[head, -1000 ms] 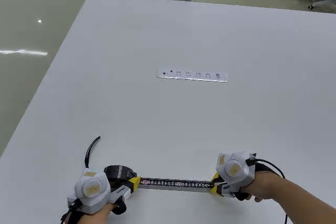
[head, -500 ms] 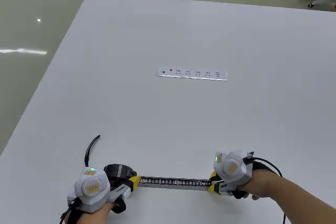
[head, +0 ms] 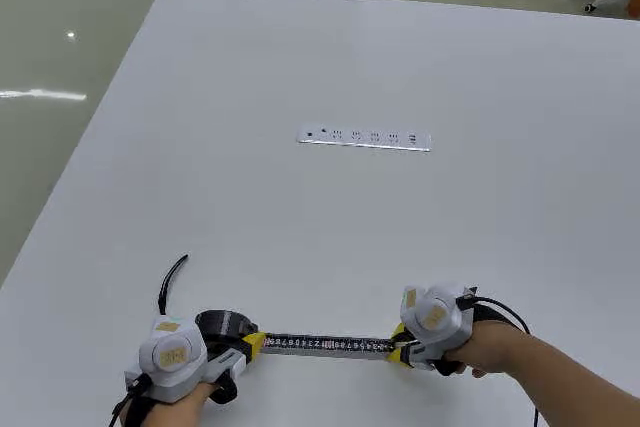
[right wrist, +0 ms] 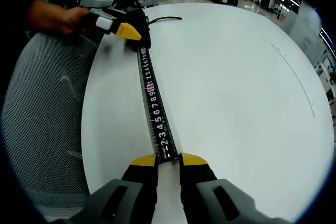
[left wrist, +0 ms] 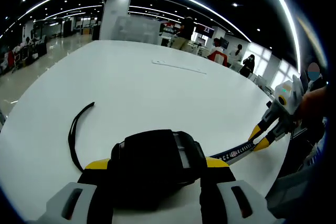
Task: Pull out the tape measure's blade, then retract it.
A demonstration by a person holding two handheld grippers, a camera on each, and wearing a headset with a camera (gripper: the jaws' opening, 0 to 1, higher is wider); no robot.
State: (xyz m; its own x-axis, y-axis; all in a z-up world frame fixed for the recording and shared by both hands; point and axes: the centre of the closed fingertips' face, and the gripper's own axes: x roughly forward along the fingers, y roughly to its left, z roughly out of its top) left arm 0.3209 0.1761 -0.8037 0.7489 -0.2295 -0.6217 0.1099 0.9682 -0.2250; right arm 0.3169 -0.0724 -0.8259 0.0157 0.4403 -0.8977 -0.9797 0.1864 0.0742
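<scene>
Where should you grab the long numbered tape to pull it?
Probably its free end, coming along its length from opposite the black case. The blade lies flat and thin on the table, so the end offers the hold; the right gripper pinches there.

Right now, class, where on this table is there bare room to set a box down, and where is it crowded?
Free: the wide patch between the strip and the blade, and all beyond the strip. Crowded: the near edge, where left tongs hold the case, right tongs grip the blade, strap beside.
</scene>
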